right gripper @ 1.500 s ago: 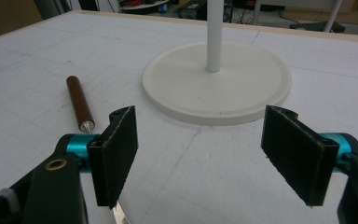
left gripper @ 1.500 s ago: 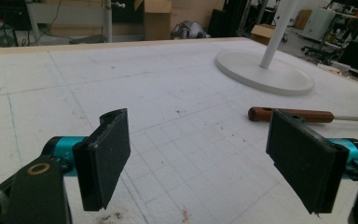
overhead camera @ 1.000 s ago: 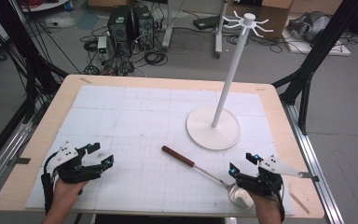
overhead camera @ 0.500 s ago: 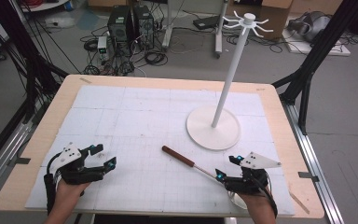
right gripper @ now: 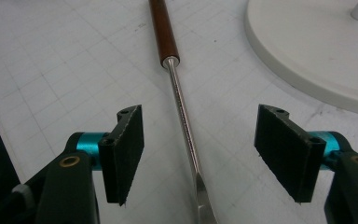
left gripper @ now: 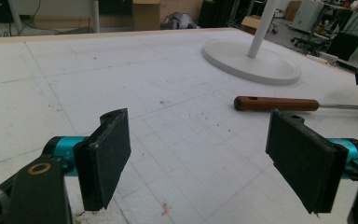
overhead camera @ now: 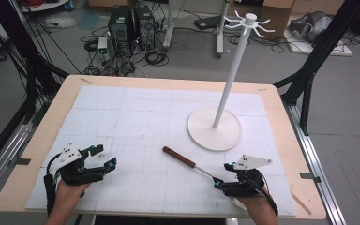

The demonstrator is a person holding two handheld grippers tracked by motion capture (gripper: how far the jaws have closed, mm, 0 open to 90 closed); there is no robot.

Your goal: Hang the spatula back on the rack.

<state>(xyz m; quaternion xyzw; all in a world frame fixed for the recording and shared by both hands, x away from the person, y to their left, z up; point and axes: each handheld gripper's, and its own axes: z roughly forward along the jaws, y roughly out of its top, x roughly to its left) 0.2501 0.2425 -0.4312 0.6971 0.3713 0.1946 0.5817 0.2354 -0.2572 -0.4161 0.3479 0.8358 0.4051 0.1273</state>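
Cables, computer towers and boxes cluttered the floor beyond the far edge of the wooden table [overhead camera: 281,101], whose top was covered by a white gridded mat [overhead camera: 136,122]. On the mat's right half stood a white stand [overhead camera: 214,127] with a round base, a tall pole and hooks at the top, all of them bare. Near it, toward the near right, lay a utensil [overhead camera: 187,162] flat on the mat, its brown wooden handle pointing far-left and its thin metal shaft running toward the right gripper [overhead camera: 227,175]. That gripper's jaws were wide apart and straddled the shaft without touching it, as the right gripper view showed; the utensil's working end was hidden below the hand. The left gripper [overhead camera: 104,156] sat at the near left, well apart from the utensil, jaws also spread wide and holding nothing. Judged from this, the work had barely begun: the utensil was not yet grasped or lifted, and closing on the shaft, raising it and presumably hanging it on the stand all remained
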